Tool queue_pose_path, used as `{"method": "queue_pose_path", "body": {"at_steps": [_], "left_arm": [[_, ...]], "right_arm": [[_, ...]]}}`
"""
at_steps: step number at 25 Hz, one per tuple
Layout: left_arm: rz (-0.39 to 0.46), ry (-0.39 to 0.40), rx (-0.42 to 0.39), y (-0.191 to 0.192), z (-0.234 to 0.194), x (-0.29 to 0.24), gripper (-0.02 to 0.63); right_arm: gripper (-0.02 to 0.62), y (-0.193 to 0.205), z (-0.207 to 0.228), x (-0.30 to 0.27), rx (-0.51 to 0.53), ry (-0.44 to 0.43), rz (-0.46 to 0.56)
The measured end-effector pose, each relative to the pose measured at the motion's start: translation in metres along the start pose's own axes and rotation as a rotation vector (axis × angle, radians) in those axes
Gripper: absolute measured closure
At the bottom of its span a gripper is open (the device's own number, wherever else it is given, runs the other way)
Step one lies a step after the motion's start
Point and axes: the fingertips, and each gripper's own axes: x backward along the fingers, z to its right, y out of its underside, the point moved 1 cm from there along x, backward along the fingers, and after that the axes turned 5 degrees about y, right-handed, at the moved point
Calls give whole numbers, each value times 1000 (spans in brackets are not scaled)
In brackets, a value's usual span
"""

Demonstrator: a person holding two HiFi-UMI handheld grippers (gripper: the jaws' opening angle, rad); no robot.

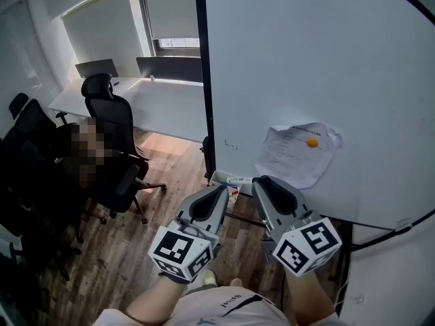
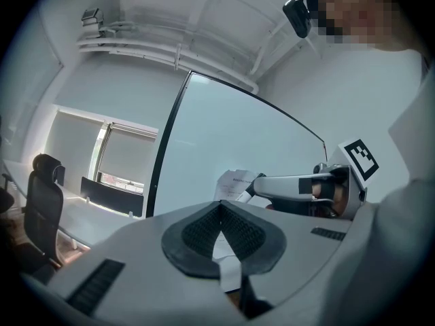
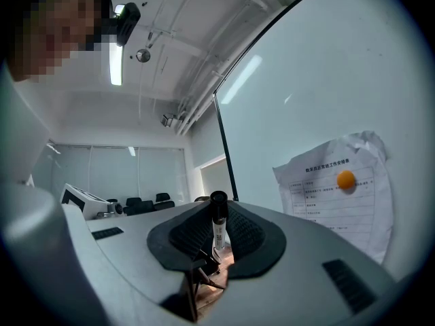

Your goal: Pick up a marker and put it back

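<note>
My right gripper (image 3: 218, 217) is shut on a marker (image 3: 218, 228) with a white barrel and a black cap; it stands upright between the pads, cap end up. In the head view this gripper (image 1: 261, 182) is held close to the whiteboard (image 1: 306, 60), just right of the marker tray (image 1: 219, 177) at the board's lower edge. The marker itself is hidden there by the jaws. My left gripper (image 1: 222, 190) hangs beside it, over the tray. Its pads (image 2: 234, 233) meet at the tip with nothing between them. The left gripper view also shows the right gripper (image 2: 259, 183) from the side.
A creased printed sheet (image 1: 298, 151) is pinned to the whiteboard by an orange magnet (image 1: 312, 142). The board's black frame post (image 1: 204, 80) runs down to the wooden floor (image 1: 136, 250). Black office chairs (image 1: 109, 114) and white desks (image 1: 163, 104) stand to the left.
</note>
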Motion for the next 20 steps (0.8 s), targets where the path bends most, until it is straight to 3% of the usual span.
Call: {"method": "queue_pose_path", "body": {"at_steps": [11, 20], "left_arm": [[-2, -14, 9, 10, -12, 1, 598], [-21, -23, 40, 36, -39, -5, 598]], "right_arm": [[528, 17, 0, -8, -17, 5, -32], [528, 58, 10, -28, -53, 43, -97]]}}
